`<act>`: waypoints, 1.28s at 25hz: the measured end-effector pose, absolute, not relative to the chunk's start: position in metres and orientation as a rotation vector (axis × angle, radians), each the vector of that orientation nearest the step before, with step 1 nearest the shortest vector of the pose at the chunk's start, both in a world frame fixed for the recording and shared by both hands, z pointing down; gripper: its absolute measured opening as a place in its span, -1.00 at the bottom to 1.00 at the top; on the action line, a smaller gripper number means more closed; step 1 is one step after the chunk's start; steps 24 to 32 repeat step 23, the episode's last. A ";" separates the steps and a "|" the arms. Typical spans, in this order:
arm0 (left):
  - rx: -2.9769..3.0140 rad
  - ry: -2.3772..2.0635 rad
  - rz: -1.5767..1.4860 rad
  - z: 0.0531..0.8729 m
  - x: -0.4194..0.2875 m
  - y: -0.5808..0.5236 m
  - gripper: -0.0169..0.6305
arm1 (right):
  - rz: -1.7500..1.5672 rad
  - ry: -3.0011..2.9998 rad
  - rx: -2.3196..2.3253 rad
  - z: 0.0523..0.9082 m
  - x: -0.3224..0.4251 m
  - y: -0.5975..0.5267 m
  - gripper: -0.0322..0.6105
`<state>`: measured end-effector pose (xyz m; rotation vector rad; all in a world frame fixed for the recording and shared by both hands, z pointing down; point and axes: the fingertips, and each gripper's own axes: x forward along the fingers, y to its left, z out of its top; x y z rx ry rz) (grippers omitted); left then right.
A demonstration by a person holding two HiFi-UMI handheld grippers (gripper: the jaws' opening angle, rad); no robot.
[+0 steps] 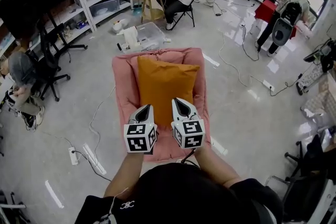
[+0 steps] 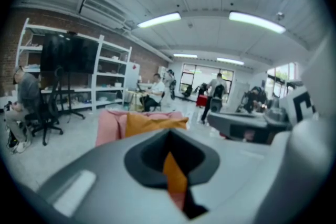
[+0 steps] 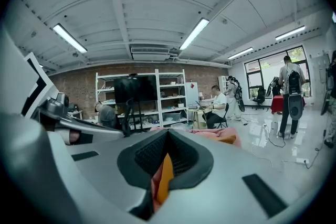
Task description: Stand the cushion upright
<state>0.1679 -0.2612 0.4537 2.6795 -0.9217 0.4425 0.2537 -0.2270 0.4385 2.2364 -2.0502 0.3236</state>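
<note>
the orange fabric cushion (image 1: 167, 86) lies on the pink padded seat (image 1: 123, 81); a clear plastic bin (image 1: 152, 34) stands just behind the seat.

Open floor (image 1: 247, 113) rings the pink chair (image 1: 123, 76); a clear bin (image 1: 149, 34) stands behind.

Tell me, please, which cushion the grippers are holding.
The orange cushion atop the larger pink cushion; left gripper and right gripper pinch its near edge.
</note>
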 end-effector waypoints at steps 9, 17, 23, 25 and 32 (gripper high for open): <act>2.683 -0.836 0.452 0.462 0.154 -0.252 -0.96 | 0.357 -2.036 2.238 0.446 0.227 -0.220 -0.91; 2.685 -0.774 0.455 0.470 0.139 -0.247 -0.96 | 0.408 -1.993 2.262 0.459 0.211 -0.212 -0.91; 2.681 -0.742 0.459 0.479 0.122 -0.245 -0.96 | 0.449 -1.984 2.233 0.472 0.188 -0.210 -0.91; 2.681 -0.742 0.459 0.479 0.122 -0.245 -0.96 | 0.449 -1.984 2.233 0.472 0.188 -0.210 -0.91; 2.681 -0.742 0.459 0.479 0.122 -0.245 -0.96 | 0.449 -1.984 2.233 0.472 0.188 -0.210 -0.91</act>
